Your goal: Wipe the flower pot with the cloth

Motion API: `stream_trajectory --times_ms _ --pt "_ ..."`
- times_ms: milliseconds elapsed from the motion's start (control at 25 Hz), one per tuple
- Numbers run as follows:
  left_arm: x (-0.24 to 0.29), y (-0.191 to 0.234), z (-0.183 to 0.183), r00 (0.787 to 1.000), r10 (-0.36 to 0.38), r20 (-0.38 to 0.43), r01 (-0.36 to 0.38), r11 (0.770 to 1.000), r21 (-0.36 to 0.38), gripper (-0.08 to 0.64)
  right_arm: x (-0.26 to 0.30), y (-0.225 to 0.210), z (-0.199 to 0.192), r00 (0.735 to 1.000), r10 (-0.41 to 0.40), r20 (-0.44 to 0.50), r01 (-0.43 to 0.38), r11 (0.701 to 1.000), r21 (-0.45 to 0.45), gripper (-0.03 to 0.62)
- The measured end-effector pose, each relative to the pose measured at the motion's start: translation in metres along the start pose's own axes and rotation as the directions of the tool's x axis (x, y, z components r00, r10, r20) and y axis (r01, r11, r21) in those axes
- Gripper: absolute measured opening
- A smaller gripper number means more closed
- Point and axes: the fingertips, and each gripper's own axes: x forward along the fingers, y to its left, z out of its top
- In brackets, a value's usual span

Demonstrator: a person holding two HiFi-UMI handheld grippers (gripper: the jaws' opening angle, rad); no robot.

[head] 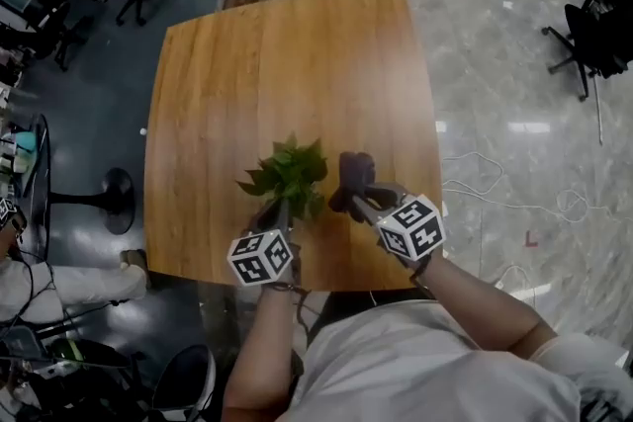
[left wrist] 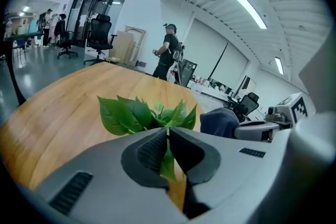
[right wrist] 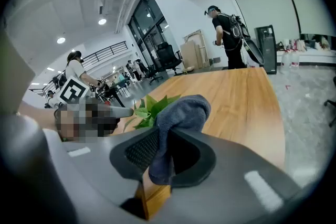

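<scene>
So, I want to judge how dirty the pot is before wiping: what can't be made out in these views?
Flower pot: seen in no view. In the head view the plant's leaves cover it. In the left gripper view the left gripper, shut on a leaf, blocks it with its body. In the right gripper view the right gripper does the same.
Cloth: too small and dark in the head view to show dirt.
</scene>
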Motion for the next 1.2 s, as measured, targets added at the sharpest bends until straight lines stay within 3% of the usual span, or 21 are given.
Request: stream_trajectory --times_ms 320,400,560,640,960,1200 --pt "0.051 0.052 -0.005 0.986 -0.014 -0.165 0.024 0.998 0.055 0.012 0.059 -0.035 -0.012 0.998 -0.028 -0.054 0.032 0.996 0.078 0.063" --pt "0.061 0.057 -0.001 0.975 -0.03 -0.22 0.047 0.996 0.07 0.017 0.077 -0.035 -0.009 0.997 0.015 -0.081 -0.007 0.995 0.101 0.063" --pt "0.086 0.066 0.007 0.955 -0.055 -0.29 0.09 0.99 0.108 0.021 0.118 -0.045 -0.01 0.975 0.173 -0.137 -0.152 0.977 0.151 0.063" --pt "0.096 0.069 0.007 0.947 -0.061 -0.316 0.111 0.984 0.142 0.021 0.133 -0.057 -0.013 0.968 0.208 -0.139 -0.184 0.968 0.17 0.063" --pt "0.121 0.062 -0.003 0.903 -0.11 -0.415 0.219 0.949 0.225 0.021 0.171 -0.076 -0.051 0.957 0.248 -0.153 -0.212 0.952 0.221 0.064" --pt "0.123 0.056 -0.003 0.867 -0.106 -0.488 0.294 0.898 0.328 0.021 0.129 -0.05 -0.024 0.951 0.286 -0.114 -0.266 0.95 0.165 0.064"
